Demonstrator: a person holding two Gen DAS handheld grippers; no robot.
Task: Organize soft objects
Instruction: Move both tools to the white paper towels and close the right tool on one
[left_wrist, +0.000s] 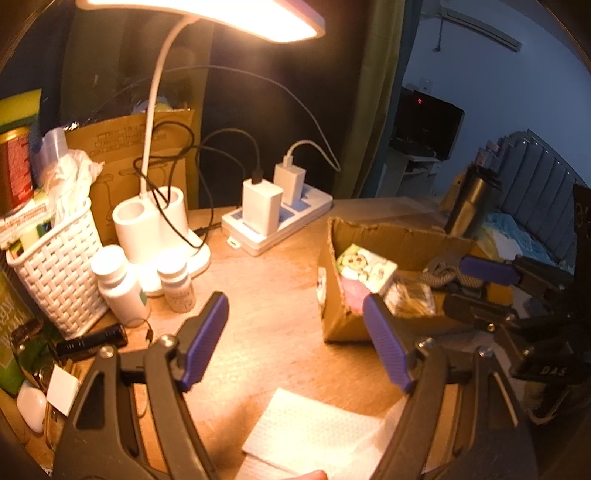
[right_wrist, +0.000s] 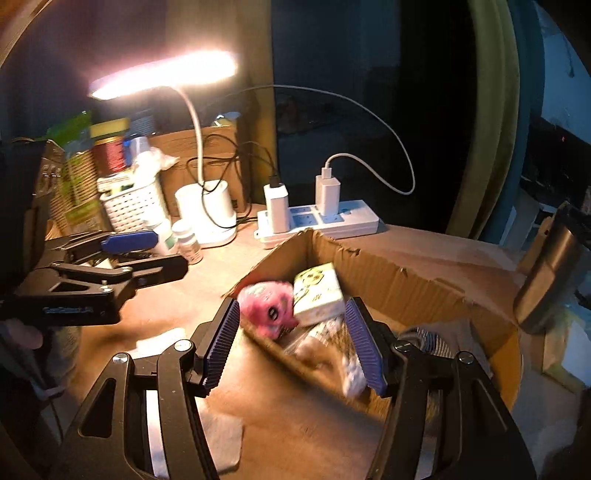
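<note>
A torn cardboard box (left_wrist: 391, 238) (right_wrist: 373, 266) stands on the wooden desk. In it lie a pink plush toy (right_wrist: 267, 308) (left_wrist: 352, 291), a cartoon-printed tissue pack (right_wrist: 318, 293) (left_wrist: 365, 267) and a crinkly clear packet (right_wrist: 332, 341) (left_wrist: 410, 299). My right gripper (right_wrist: 293, 345) (left_wrist: 454, 286) hovers open over the box's near edge. The blurred packet lies between its pads, and neither pad presses on it. My left gripper (left_wrist: 295, 334) (right_wrist: 168, 251) stands open and empty above the desk, left of the box. A white paper towel (left_wrist: 314, 432) (right_wrist: 159, 343) lies flat under it.
At the back stand a lit desk lamp (left_wrist: 162, 229) (right_wrist: 207, 210), a power strip with two chargers (left_wrist: 277, 218) (right_wrist: 317, 219), a white woven basket (left_wrist: 59, 266) (right_wrist: 131, 206) and two pill bottles (left_wrist: 118, 284). A dark metal flask (right_wrist: 546, 277) (left_wrist: 469, 206) stands right of the box.
</note>
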